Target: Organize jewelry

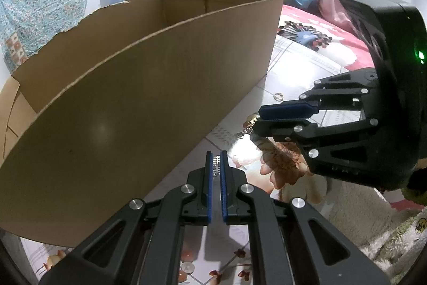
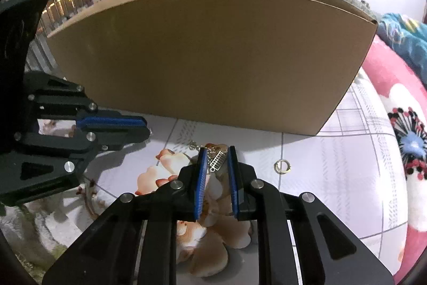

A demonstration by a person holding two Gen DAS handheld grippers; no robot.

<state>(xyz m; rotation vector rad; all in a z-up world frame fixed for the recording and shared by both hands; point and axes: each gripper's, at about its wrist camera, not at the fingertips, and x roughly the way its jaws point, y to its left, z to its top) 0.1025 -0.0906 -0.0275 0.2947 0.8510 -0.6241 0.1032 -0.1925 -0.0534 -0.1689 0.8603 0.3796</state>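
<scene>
Left gripper (image 1: 216,155): jaws clenched on a small silver jewelry piece (image 1: 216,164), held near the cardboard box (image 1: 128,103) wall. Right gripper (image 2: 216,152): jaws close around a silver chain with ladder-shaped pendant (image 2: 216,160), on the floral bedsheet (image 2: 333,151) just before the box; pad contact cannot be told. Small ring (image 2: 282,167) on the sheet, beside the right gripper.

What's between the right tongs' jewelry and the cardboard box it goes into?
The box's near wall stands between. It rises well above the chain piece sitting between the right tongs down on the bedspread, so the piece must go up over the rim. Nothing else blocks.
</scene>
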